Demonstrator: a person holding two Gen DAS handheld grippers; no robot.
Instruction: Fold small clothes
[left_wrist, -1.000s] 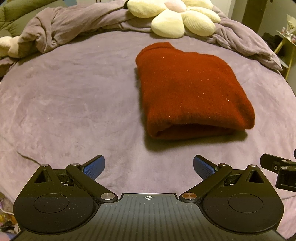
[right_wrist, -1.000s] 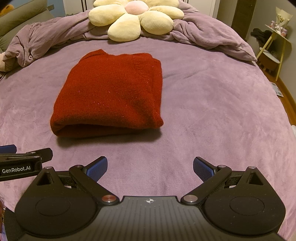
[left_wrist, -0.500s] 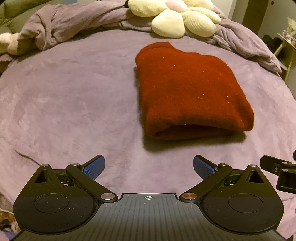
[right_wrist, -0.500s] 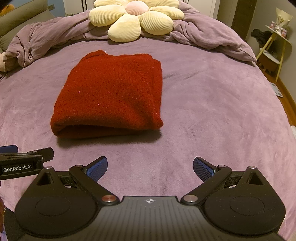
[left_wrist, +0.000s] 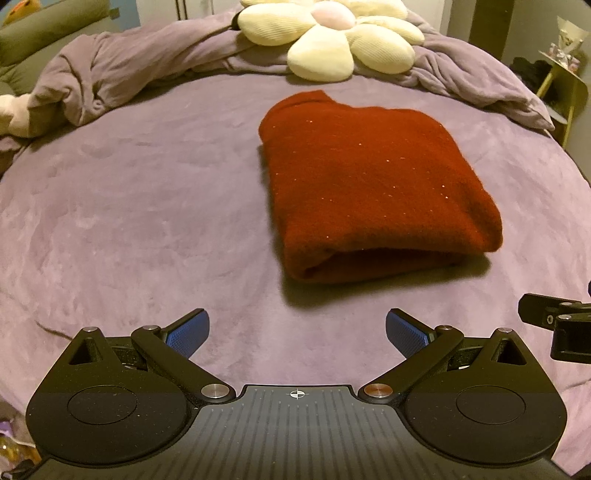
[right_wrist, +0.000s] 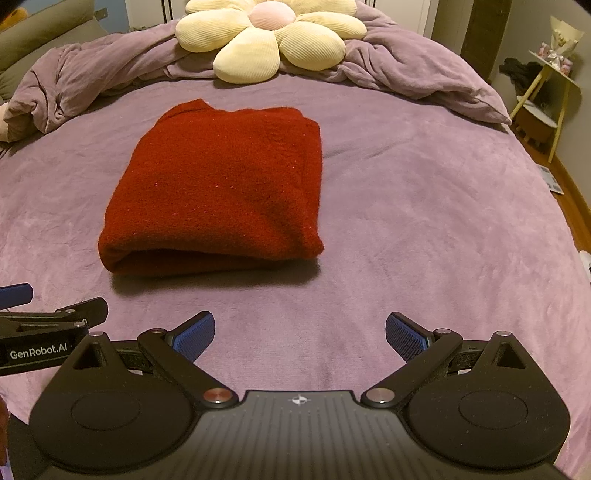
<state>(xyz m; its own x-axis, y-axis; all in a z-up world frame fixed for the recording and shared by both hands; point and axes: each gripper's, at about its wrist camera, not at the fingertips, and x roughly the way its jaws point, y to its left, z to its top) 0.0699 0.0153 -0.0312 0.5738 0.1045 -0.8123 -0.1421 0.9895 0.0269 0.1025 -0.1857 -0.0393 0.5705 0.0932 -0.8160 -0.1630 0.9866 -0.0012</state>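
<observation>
A dark red knitted sweater (left_wrist: 373, 184) lies folded into a thick rectangle on the purple bed cover (left_wrist: 129, 203), its folded edge toward me. In the right wrist view the same sweater (right_wrist: 221, 188) sits left of centre. My left gripper (left_wrist: 295, 332) hovers near the bed's front, short of the sweater, open with nothing between its blue pads. My right gripper (right_wrist: 299, 334) is likewise open and empty, a little nearer than the sweater's front edge. Each view catches the other gripper's body at its side edge.
A cream flower-shaped cushion (right_wrist: 266, 37) rests on a bunched purple duvet (right_wrist: 406, 70) at the head of the bed. A green pillow (left_wrist: 33, 40) is at far left. A small yellow side table (right_wrist: 546, 92) stands beyond the right edge of the bed.
Both grippers have barely shifted; the left view has tilted up slightly, so the sweater sits a touch lower in frame. The sweater itself has not moved.
</observation>
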